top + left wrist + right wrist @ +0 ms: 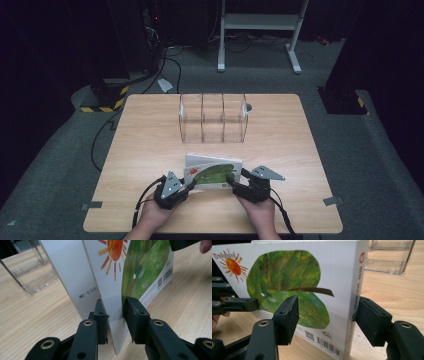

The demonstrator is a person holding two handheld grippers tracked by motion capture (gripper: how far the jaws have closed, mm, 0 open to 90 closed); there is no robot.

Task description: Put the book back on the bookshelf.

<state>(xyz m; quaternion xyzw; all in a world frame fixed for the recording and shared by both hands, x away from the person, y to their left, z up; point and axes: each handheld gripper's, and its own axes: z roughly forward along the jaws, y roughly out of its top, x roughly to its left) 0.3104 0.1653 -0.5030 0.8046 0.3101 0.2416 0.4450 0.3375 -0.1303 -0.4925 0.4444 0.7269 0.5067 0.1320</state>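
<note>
White picture book [312,290] showing green leaf, orange sun

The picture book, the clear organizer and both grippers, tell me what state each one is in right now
Picture book: standing on its edge on the table, back cover with the green leaf toward the person, covers a little apart at the left end.
Clear acrylic organizer: upright, all three compartments empty.
Left gripper: shut on the book's back cover.
Right gripper: jaws straddling the book's spine end; contact of the pads unclear.
</note>
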